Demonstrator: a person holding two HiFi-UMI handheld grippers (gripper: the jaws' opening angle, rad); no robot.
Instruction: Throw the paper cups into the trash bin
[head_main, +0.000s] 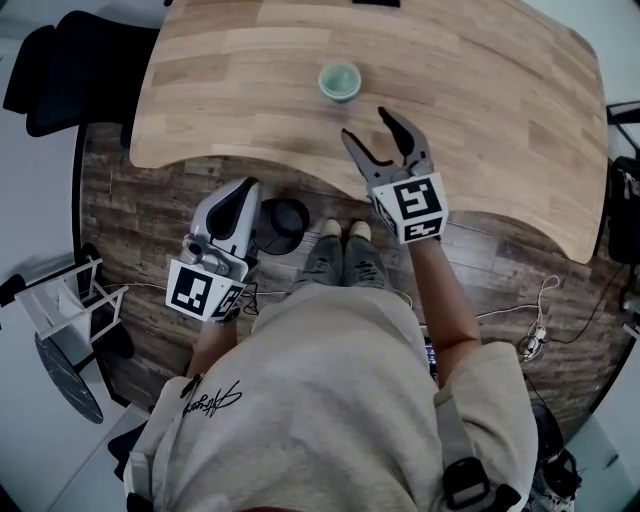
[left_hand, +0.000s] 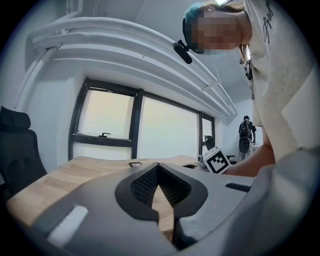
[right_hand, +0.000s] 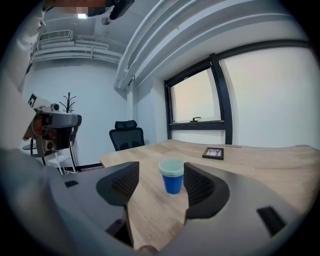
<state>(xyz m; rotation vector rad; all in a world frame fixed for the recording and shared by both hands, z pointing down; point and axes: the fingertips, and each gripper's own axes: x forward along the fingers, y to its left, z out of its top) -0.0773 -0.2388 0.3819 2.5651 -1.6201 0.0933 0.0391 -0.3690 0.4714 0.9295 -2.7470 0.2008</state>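
- While the right tool (head_main: 366, 122) hung over the tabletop (head_main: 480, 120) with its jaws spread wide and empty, the paper cup (head_main: 339, 81) stood upright just beyond them, at 11 o'clock — untouched.
- Left tool (head_main: 247, 190) — jaws pressed together, nothing between — was held off the tabletop's near edge, with the trash bin (head_main: 283, 222) on the floor at its 3 o'clock.

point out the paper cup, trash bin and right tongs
paper cup (head_main: 339, 82), head view, its open top
trash bin (head_main: 285, 225), head view, its dark inside
right tongs (head_main: 365, 122), head view, midway between the open tips
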